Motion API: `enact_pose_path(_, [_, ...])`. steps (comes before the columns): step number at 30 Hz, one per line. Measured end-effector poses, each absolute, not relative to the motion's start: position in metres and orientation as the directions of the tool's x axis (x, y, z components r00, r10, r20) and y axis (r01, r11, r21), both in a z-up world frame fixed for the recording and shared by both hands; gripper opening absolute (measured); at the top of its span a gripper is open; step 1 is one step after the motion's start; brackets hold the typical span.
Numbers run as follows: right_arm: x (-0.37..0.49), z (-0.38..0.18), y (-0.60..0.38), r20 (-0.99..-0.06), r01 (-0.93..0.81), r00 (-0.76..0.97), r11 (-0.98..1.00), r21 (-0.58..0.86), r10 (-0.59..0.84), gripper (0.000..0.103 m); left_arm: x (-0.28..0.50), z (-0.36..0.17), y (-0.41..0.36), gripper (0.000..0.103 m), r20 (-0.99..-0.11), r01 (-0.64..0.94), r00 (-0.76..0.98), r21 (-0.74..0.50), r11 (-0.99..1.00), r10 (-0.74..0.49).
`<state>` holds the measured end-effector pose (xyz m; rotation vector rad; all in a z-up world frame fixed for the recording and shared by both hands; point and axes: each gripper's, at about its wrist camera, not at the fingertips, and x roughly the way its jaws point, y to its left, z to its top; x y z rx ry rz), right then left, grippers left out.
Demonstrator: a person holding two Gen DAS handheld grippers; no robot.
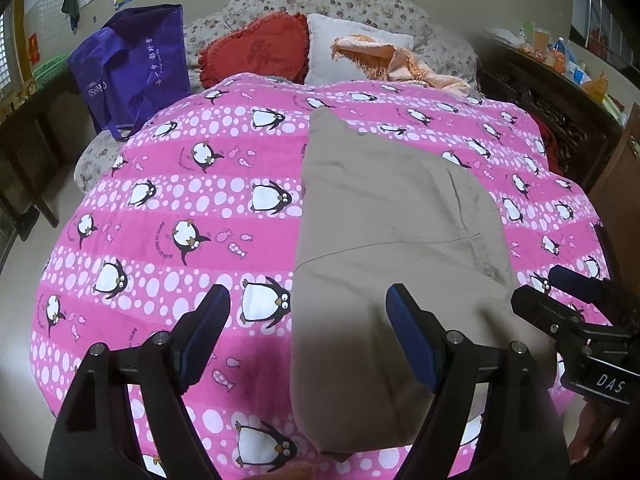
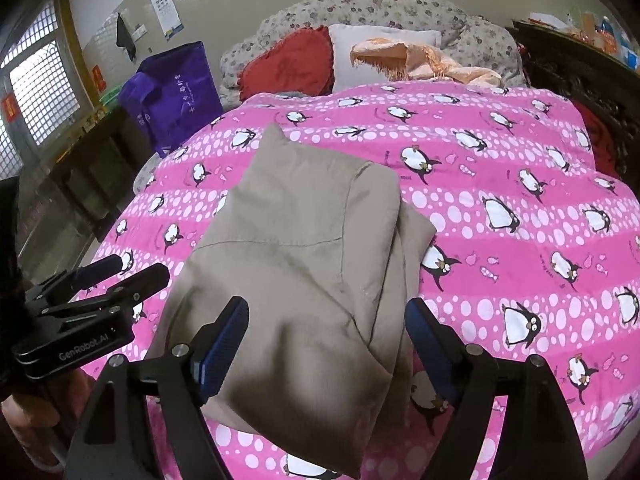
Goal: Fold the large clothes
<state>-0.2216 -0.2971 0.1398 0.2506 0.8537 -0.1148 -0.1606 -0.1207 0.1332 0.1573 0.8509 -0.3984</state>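
A: Garment first. Which way does it run?

B: The beige garment [image 1: 384, 232] lies folded on the pink penguin quilt [image 1: 168, 216], long axis running from the near edge of the bed up toward the pillows. Its far end narrows to a point; the near end is broad and reaches almost to the quilt's edge.

A: Right wrist view the same?

B: Same lie, but there the beige garment [image 2: 304, 248] shows stacked layers along its right edge, a lower layer sticking out past the top one. The left view doesn't show that step clearly. It does show a seam running diagonally across the top layer.

A: Grippers?

B: The left gripper [image 1: 308, 312] is spread wide, tilted down over the garment's left edge: one finger above the quilt, the other above the fabric, nothing pinched. The right gripper [image 2: 326, 320] is also wide apart, tilted down over the garment's near part, with fabric below the gap and the pads not pressing it. Whether the tips brush the cloth is hard to tell; fisheye and shadow there.

A: Each sees the other?

B: Yes, each at the frame edge, side by side, with a bit of hand under them.

A: Background?

B: A red heart cushion [image 1: 256, 50], a purple bag [image 1: 132, 72] and an orange cloth [image 2: 420, 60] at the head of the bed.
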Motion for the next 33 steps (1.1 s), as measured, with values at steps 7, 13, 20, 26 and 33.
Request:
enact_pose_path(7, [-0.220,0.135,-0.299,-0.766,0.209,0.643,0.960,0.185,0.007,0.082,-0.160,0.132,-0.122,0.080,-0.760,0.405,0.590,-0.015,0.914,-0.274])
enact_pose_path(13, [-0.218,0.133,-0.299,-0.775,0.215,0.632,0.959,0.182,0.006,0.082,-0.158,0.131,-0.122,0.080,-0.763,0.404,0.587,-0.015,0.915,-0.272])
enact_pose_path(20, [-0.217,0.130,-0.300,-0.780,0.214,0.625,0.959,0.184,0.010,0.082,-0.157,0.129,-0.122,0.080,-0.767,0.402,0.584,-0.013,0.915,-0.268])
enact_pose_path(26, [-0.215,0.129,-0.299,-0.784,0.211,0.620,0.961,0.179,0.009,0.082,-0.157,0.128,-0.122,0.080,-0.768,0.401,0.585,-0.006,0.916,-0.261])
enact_pose_path(33, [-0.213,0.128,-0.298,-0.790,0.212,0.613,0.961,0.176,0.009,0.082,-0.155,0.126,-0.120,0.080,-0.769,0.401,0.584,-0.004,0.916,-0.259])
